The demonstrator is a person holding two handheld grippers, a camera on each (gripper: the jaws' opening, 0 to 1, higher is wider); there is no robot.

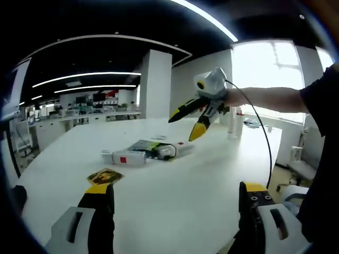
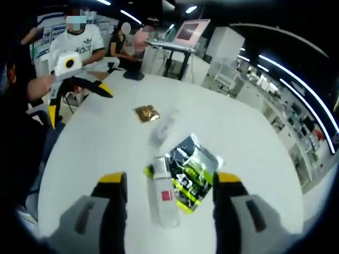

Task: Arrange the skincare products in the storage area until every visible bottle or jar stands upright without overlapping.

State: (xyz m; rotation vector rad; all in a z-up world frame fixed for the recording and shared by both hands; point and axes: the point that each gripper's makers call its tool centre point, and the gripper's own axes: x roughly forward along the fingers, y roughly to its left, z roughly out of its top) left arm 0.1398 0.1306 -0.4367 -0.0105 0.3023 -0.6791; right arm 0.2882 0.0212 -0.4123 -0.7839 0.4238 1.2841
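Table (image 2: 254, 137) is carrying everything we are seeing: near its middle a dark sachet (image 2: 193, 172) is lying flat, touching a clear bottle (image 2: 163, 198) on its side. We are holding the left gripper (image 1: 175, 203) and right gripper (image 2: 169, 185) apart, gripping nothing.

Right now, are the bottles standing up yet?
Not yet. Nothing looks done: the clear bottle with a red label lies flat on the white table beside the green-and-black pouch. Both the left gripper and right gripper are open, holding nothing; the right hovers over the bottle. Standing everything upright remains.
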